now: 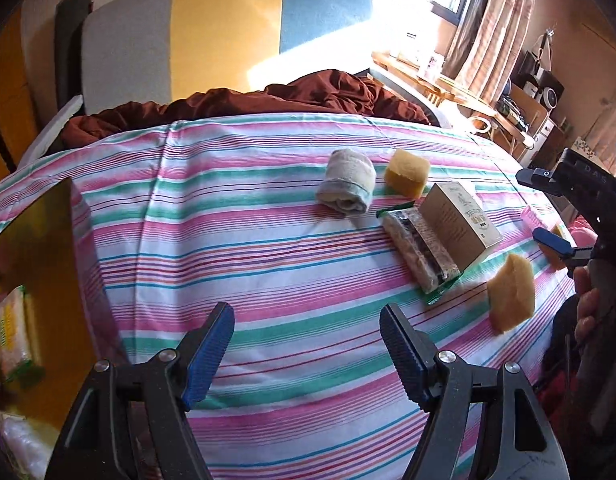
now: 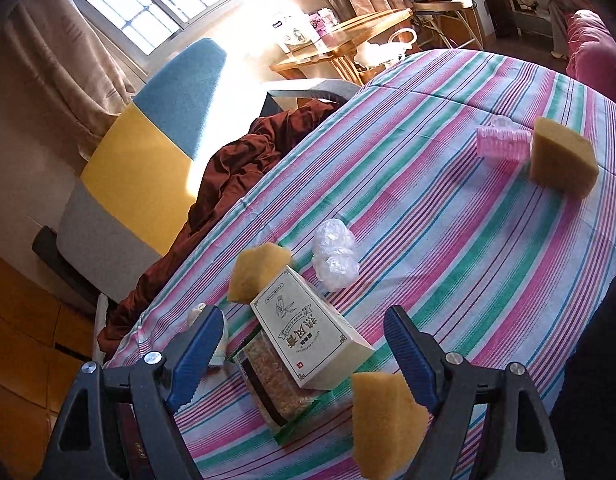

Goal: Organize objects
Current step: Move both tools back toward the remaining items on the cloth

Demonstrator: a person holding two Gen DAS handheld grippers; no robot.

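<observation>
Our left gripper point(image 1: 308, 344) stands well open over bare striped cloth point(image 1: 268, 240), holding nothing. Ahead and to the right of its jaws lie a rolled towel point(image 1: 347, 186), a yellow sponge point(image 1: 406, 173), a wrapped snack bar point(image 1: 420, 252) touching a cream box point(image 1: 460, 220), and nearer, a second sponge point(image 1: 512, 297).

Our right gripper point(image 2: 304, 354) is also wide open and grips nothing. The cream box point(image 2: 312, 332) and snack bar point(image 2: 274, 384) lie between its jaws, and a sponge point(image 2: 388, 420) sits just inside the right finger point(image 2: 408, 356); we cannot tell whether they touch. Beyond the box lie another sponge point(image 2: 258, 270) and a crumpled clear wrap point(image 2: 335, 254); farther right, a pink roller point(image 2: 502, 145) touches a third sponge point(image 2: 562, 156).
</observation>
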